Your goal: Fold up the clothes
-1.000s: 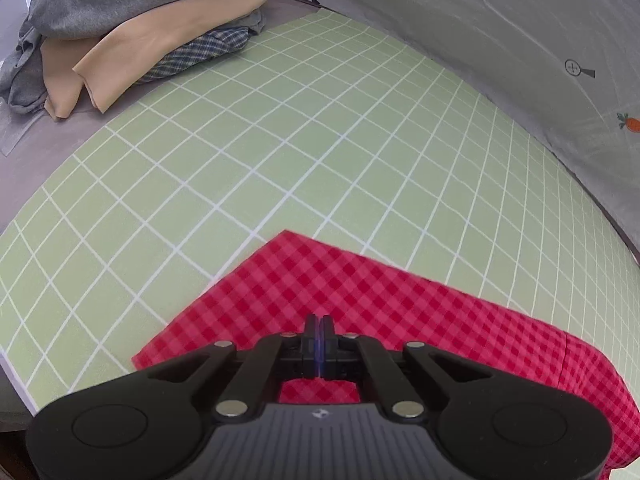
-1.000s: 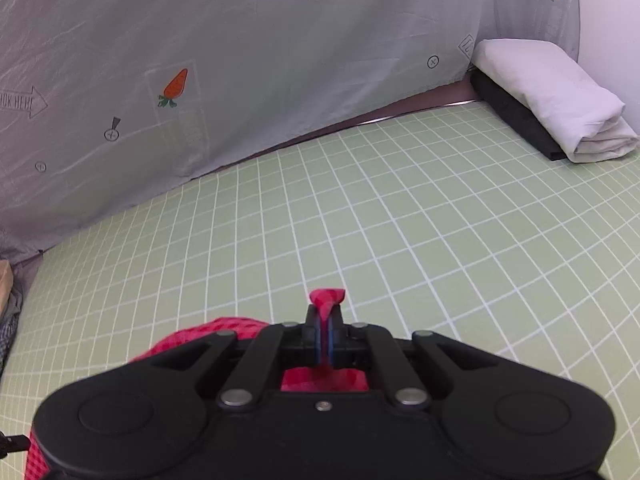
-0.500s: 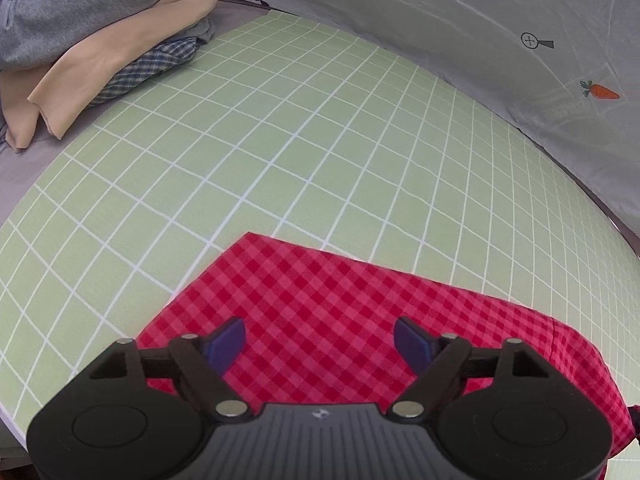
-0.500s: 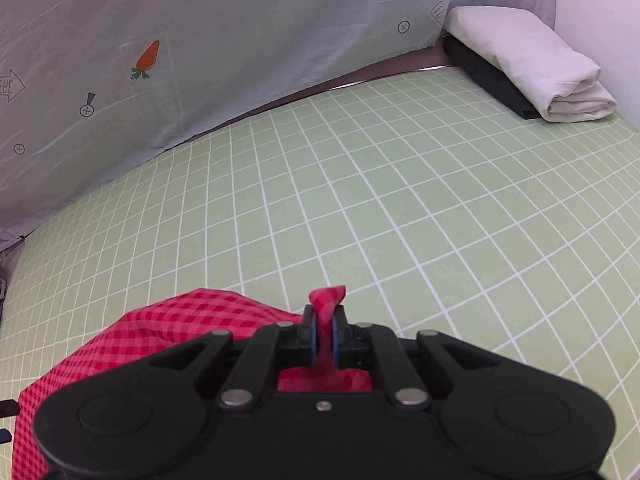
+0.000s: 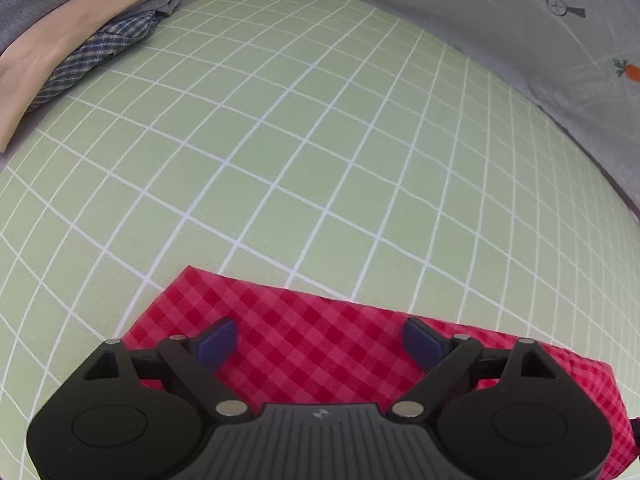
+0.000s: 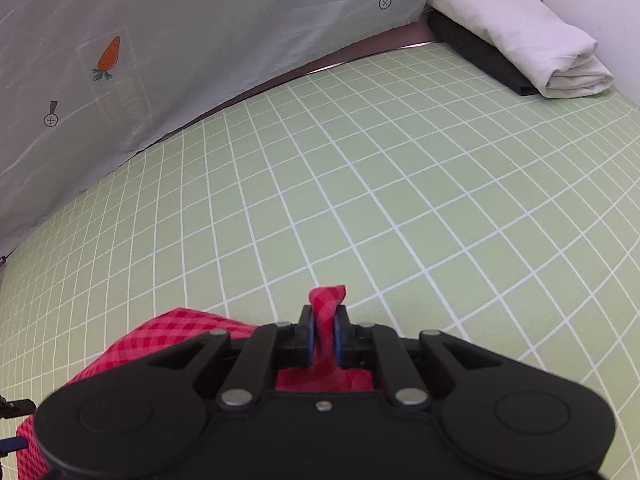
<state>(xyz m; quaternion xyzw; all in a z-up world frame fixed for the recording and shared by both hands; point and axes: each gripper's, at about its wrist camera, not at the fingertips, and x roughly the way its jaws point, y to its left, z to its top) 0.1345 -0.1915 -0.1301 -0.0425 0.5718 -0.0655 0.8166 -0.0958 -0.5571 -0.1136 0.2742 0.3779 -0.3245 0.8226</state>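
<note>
A red checked cloth [image 5: 316, 344] lies folded flat on the green grid mat [image 5: 304, 152], its far edge straight. My left gripper [image 5: 320, 342] is open above the cloth, its blue pads [image 5: 218, 340] wide apart and holding nothing. In the right wrist view my right gripper [image 6: 325, 334] is shut on a pinched corner of the same red cloth [image 6: 326, 308], which sticks up between the pads; the rest of the cloth [image 6: 160, 344] bulges to the lower left.
A pile of unfolded clothes, grey, beige and blue plaid [image 5: 80, 52], sits at the mat's far left. A folded white cloth on a dark one [image 6: 516, 36] lies at the far right corner. A grey sheet with carrot prints [image 6: 160, 40] hangs behind.
My left gripper opened and let go of the cloth, then drew back a little. My right gripper stayed shut on the cloth corner and shifted slightly.
</note>
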